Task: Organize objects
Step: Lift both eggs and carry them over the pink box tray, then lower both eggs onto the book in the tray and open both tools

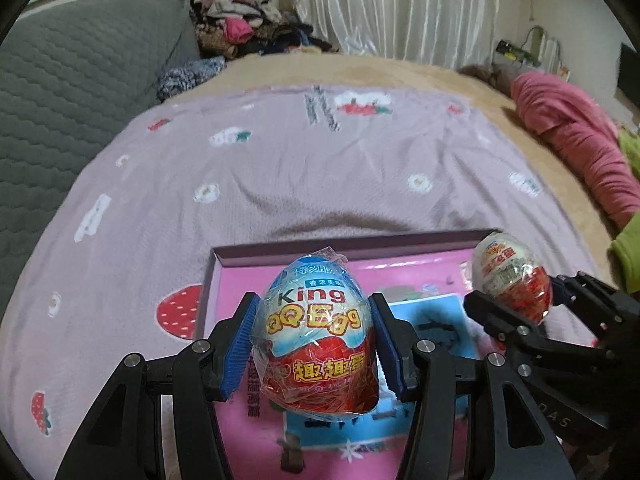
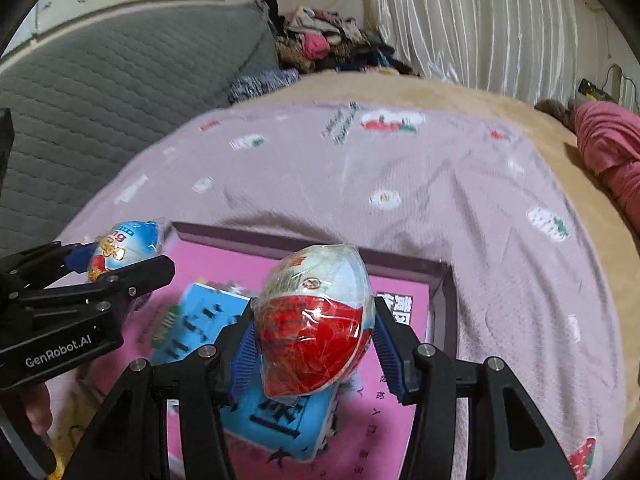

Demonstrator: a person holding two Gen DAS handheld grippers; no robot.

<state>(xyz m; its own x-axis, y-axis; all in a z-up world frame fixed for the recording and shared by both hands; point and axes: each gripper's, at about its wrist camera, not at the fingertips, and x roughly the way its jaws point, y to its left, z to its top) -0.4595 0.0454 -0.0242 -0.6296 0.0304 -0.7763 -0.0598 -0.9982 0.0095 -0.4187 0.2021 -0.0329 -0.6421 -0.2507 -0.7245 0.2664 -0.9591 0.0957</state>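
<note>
My left gripper (image 1: 314,328) is shut on a blue, white and red wrapped toy egg (image 1: 316,336), its blue pads pressed on both sides. My right gripper (image 2: 314,336) is shut on a white and red wrapped egg (image 2: 316,320). Both eggs hang above an open pink box (image 1: 224,276) with a dark rim, lying on the lilac strawberry-print blanket (image 1: 280,168). A blue card (image 2: 280,420) lies inside the box. In the left wrist view the right gripper (image 1: 516,304) with its egg (image 1: 508,268) shows at the right. In the right wrist view the left gripper (image 2: 120,264) with its egg (image 2: 128,244) shows at the left.
A grey quilted headboard (image 1: 72,92) stands at the left. A pile of clothes (image 1: 244,24) lies at the back by a white curtain (image 1: 400,4). A person in pink (image 1: 576,140) lies on the tan bedcover (image 1: 360,72) at the right.
</note>
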